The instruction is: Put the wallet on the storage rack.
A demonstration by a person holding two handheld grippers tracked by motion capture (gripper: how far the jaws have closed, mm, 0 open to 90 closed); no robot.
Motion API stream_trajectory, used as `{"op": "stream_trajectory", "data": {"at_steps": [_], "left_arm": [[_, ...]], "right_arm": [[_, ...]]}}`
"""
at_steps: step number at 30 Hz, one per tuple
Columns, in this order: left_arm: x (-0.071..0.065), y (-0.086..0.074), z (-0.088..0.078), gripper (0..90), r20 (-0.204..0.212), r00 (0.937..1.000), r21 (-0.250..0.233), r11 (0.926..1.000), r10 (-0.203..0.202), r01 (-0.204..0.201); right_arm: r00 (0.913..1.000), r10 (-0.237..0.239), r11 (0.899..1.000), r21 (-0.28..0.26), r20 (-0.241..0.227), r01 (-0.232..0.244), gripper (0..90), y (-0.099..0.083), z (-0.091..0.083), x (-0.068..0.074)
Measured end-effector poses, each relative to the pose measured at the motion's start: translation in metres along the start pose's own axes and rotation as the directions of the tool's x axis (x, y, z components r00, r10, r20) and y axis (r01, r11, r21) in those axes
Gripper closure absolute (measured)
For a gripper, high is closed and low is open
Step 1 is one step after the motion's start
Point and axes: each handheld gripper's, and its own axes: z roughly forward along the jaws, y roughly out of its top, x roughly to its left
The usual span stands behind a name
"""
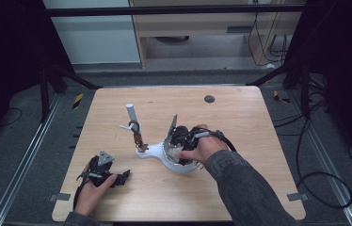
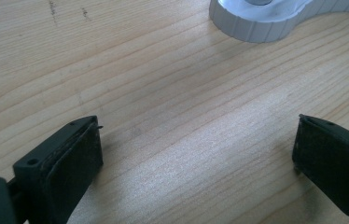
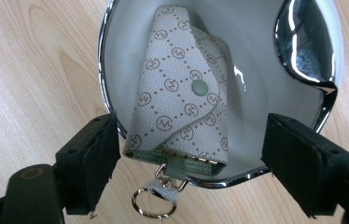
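A small beige patterned key pouch [image 3: 182, 93] with a green snap lies in a white chrome-rimmed dish [image 3: 105, 70], its metal ring [image 3: 151, 205] hanging over the rim. My right gripper [image 3: 191, 135] hovers over the dish [image 1: 179, 165] with its jaws apart on either side of the pouch, not pressing it. The dish is part of a white stand with an upright post [image 1: 130, 113]; something small and brown [image 1: 138, 137] hangs from a hook on it. My left gripper [image 1: 123, 176] rests low on the table at front left, open, with bare wood between its jaws [image 2: 196, 135].
The stand's white ribbed base [image 2: 256, 23] lies just ahead of the left gripper. A dark round spot [image 1: 209, 99] marks the table's far side. The wooden table [image 1: 240, 122] ends in dark floor with rails and cables all around.
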Motion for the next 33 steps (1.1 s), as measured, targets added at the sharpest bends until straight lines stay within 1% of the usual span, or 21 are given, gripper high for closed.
{"op": "stream_trajectory", "data": {"at_steps": [7,25,30,31,32,33], "left_arm": [[0.0000,0.0000,0.0000,0.7,0.000,1.0000,0.000,1.0000,0.001,-0.001],[-0.0002,0.0001,0.0001,0.7,0.002,1.0000,0.000,1.0000,0.001,-0.001],[-0.0002,0.0001,0.0001,0.7,0.002,1.0000,0.000,1.0000,0.001,-0.001],[-0.0002,0.0001,0.0001,0.7,0.002,1.0000,0.000,1.0000,0.002,-0.002],[-0.0002,0.0001,0.0002,0.7,0.002,1.0000,0.000,1.0000,0.001,-0.001],[-0.0002,0.0001,0.0002,0.7,0.002,1.0000,-0.001,1.0000,0.001,-0.001]], "right_arm": [[1.0000,-0.003,1.000,-0.001,-0.006,0.003,22.6,0.0011,-0.0004,0.0020],[1.0000,0.000,1.000,-0.009,-0.007,0.000,25.0,0.0000,-0.0027,0.0020],[0.9999,-0.005,1.000,-0.025,-0.012,0.005,25.7,-0.0017,-0.0055,0.0027],[0.9999,-0.001,1.000,-0.026,-0.013,0.000,25.7,-0.0021,-0.0061,0.0031],[0.9998,0.005,1.000,-0.031,-0.019,-0.005,25.9,-0.0027,-0.0066,0.0034],[0.9997,0.000,0.999,-0.040,-0.024,-0.001,26.2,-0.0036,-0.0069,0.0029]]}}
